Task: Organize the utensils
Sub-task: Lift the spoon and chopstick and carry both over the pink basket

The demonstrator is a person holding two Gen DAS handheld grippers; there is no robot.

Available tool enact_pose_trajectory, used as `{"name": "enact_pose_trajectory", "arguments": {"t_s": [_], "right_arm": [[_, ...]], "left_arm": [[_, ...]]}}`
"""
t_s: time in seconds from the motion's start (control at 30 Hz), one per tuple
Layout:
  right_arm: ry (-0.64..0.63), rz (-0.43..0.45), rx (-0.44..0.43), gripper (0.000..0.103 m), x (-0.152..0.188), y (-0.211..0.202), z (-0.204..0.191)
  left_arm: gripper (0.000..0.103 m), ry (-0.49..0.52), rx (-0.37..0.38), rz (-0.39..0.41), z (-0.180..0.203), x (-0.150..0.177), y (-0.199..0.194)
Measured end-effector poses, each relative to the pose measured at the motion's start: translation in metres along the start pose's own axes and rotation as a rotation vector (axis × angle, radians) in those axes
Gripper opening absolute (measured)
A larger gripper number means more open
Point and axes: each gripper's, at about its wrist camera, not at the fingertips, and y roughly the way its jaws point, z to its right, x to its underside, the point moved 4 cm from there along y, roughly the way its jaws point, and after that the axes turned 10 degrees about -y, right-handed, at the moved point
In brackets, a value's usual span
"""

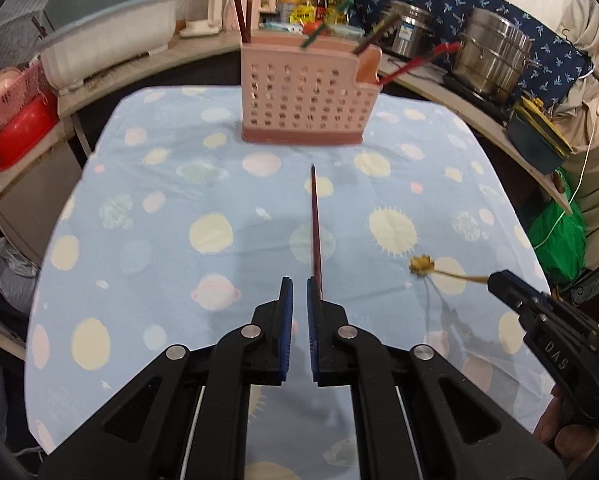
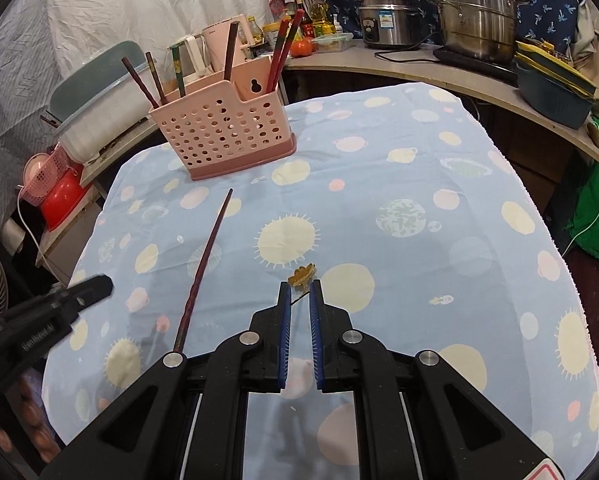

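Note:
A pink perforated utensil holder [image 1: 307,96] [image 2: 223,132] stands at the far end of the blue spotted tablecloth [image 1: 159,240] [image 2: 419,200], with several chopsticks in it. A dark red chopstick [image 1: 315,220] [image 2: 209,248] points toward the holder, just right of my left gripper [image 1: 298,280] [image 2: 106,281]. That gripper is shut with nothing between its pads. My right gripper [image 2: 300,286] [image 1: 493,280] is shut on the thin stem of a golden flower-headed pick [image 2: 301,274] [image 1: 421,265], held above the cloth.
Steel pots [image 2: 475,8] [image 1: 491,60] and bottles sit on the curved counter behind the table. A white tub [image 1: 111,44], a pink basket and a red bowl [image 2: 61,200] stand to the left. A green bag [image 1: 559,236] lies past the table's right edge.

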Motion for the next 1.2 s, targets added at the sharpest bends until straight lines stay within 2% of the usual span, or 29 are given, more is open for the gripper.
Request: {"name": "enact_pose_trajectory", "arguments": {"t_s": [0.13,0.2,0.27,0.47,0.6,0.73,0.9,0.97,1.2], "right_arm": [[0.003,-0.022,0.0,0.009,0.007,0.005,0.0],[0.004,-0.029,-0.001,0.009,0.01,0.007,-0.001],[0.004,-0.034,-0.001,0.009,0.012,0.008,-0.001],[0.005,-0.038,-0.002,0.008,0.013,0.009,-0.001],[0.006,-0.039,-0.003,0.008,0.013,0.009,-0.001],[0.006,-0.033,-0.004,0.008,0.012,0.008,-0.002],[0.001,-0.01,-0.008,0.008,0.006,-0.001,-0.004],[-0.001,0.003,-0.01,0.003,0.003,-0.007,-0.004],[-0.007,0.035,-0.012,0.002,-0.008,-0.02,-0.006]], "left_arm": [[0.013,-0.002,0.018,-0.077,0.003,0.019,0.027],[0.021,-0.003,0.019,-0.102,0.003,0.027,0.041],[0.022,-0.003,0.017,-0.117,0.002,0.034,0.05],[0.021,-0.006,0.013,-0.112,-0.002,0.04,0.063],[0.007,0.013,0.012,-0.104,-0.003,0.04,0.064],[0.007,0.011,0.032,-0.12,-0.005,0.04,0.059],[0.007,0.014,0.035,-0.087,-0.005,0.033,0.039],[0.007,0.015,0.036,-0.056,-0.005,0.026,0.026],[0.007,-0.004,0.056,0.051,-0.003,-0.007,-0.02]]}}
